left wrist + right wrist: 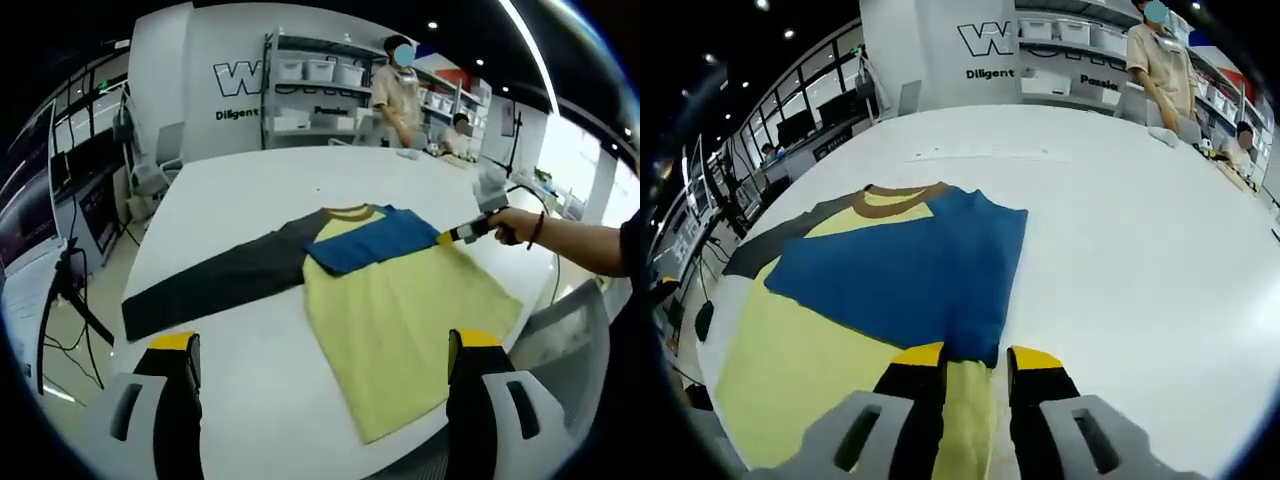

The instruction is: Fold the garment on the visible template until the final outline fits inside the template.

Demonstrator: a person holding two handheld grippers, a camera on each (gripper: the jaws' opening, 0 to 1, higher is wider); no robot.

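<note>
Garment (400, 310) lies flat near the front edge of the white surface (260, 190): yellow body, brown collar (347, 211), dark grey sleeve (215, 275) stretched out toward the surface's left edge. Blue sleeve (910, 270) is folded across the chest. Right gripper (975, 358), held by a hand (513, 224), has its yellow-tipped fingers a narrow gap apart at the blue sleeve's cuff; whether they pinch the fabric cannot be told. Left gripper (325, 350) is clear of the garment, fingers spread wide, holding nothing. A person (398, 90) stands beyond the far edge by the shelves (320, 85).

Shelving (320, 95) with bins (322, 70), chairs (150, 165)
</note>
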